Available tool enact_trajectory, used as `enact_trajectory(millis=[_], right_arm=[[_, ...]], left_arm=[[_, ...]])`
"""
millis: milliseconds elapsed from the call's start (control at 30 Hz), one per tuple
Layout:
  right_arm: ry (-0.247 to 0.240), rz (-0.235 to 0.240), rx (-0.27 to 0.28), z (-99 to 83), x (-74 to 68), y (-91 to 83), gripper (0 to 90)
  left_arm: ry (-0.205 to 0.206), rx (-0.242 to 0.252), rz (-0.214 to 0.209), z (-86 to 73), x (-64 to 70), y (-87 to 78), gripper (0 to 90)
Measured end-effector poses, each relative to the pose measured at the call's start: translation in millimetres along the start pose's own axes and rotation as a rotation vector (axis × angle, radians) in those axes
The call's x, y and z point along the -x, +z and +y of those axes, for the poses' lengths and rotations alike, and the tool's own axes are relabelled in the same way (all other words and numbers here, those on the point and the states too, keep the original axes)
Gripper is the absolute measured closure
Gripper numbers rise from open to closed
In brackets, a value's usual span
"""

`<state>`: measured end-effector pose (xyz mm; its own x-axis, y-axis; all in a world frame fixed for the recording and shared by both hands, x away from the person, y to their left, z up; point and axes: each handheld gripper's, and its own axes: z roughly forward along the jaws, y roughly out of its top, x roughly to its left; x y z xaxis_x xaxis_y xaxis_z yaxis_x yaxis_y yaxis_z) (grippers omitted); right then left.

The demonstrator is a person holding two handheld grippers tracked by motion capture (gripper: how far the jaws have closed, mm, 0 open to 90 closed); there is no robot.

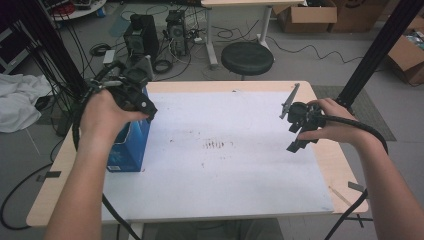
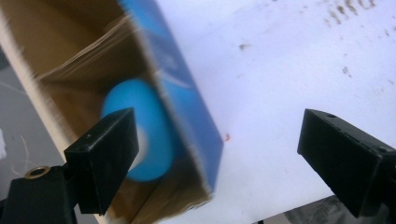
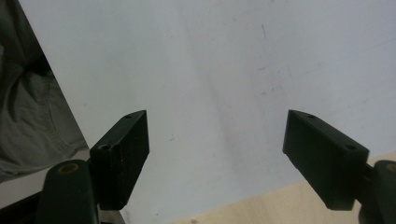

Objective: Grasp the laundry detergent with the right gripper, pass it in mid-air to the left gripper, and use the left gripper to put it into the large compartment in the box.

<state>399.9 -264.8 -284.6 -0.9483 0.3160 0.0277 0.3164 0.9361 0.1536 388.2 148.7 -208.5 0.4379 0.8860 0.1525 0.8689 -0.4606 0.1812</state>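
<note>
A blue cardboard box stands open-topped on the left part of the white mat. In the left gripper view the box has brown inner walls, and a round blue-and-white object lies inside it. My left gripper hovers over the box's far right edge; its jaws stand wide open, one above the box's inside and one above the mat. My right gripper is held above the mat's right side, open with nothing between its jaws.
The wooden table shows around the mat, with its near edge close under the right gripper. A dark smudge marks the mat's middle. Beyond the table stand a black stool, computer cases and cardboard boxes.
</note>
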Motion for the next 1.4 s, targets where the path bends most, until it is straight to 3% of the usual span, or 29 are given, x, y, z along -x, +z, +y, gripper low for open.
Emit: enact_trajectory(millis=[200, 333, 633, 967, 1400], right_arm=[[-0.014, 0.009, 0.014, 6.3, -3.0, -7.5, 20.9], [-0.023, 0.009, 0.05, 8.7, -5.4, -16.4, 20.4], [-0.038, -0.008, 0.068, 11.0, -9.7, -29.5, 20.0], [-0.038, -0.021, 0.057, 10.7, -10.4, -33.6, 20.3], [-0.032, -0.026, 0.054, 8.4, -11.3, -33.9, 20.6]], left_arm=[[0.08, 0.028, -0.047, 13.5, 27.4, 7.1, 13.1], [0.125, 0.025, -0.052, 21.0, 42.3, 14.0, 13.2], [0.185, 0.022, -0.088, 33.9, 65.9, 33.0, 13.1], [0.214, 0.012, -0.104, 41.2, 76.1, 43.4, 13.2], [0.215, 0.014, -0.104, 41.5, 74.0, 42.1, 13.2]])
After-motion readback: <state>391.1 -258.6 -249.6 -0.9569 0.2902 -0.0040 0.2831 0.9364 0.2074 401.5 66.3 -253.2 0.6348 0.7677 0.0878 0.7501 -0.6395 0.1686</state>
